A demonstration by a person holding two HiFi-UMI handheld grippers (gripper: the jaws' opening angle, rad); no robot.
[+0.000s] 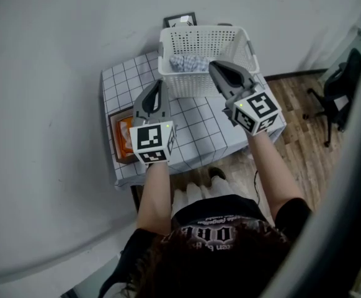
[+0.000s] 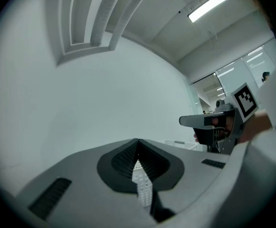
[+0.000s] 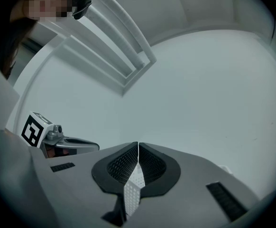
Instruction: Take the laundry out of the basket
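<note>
White plastic basket (image 1: 205, 45) at the bench's (image 1: 121, 82) far edge holds crumpled pale laundry (image 1: 190, 63), which we judge soft and light, best pinched at a raised fold. Our left gripper (image 1: 160, 83) and right gripper (image 1: 215, 67) hover nearby, fingers pressed together, empty.

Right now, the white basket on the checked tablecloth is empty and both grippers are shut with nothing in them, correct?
Not quite. The basket is not empty: the head view shows a bundle of pale patterned laundry lying in it. The rest holds: it stands on the checked tablecloth, and the left gripper and right gripper are both shut with nothing in them.
</note>
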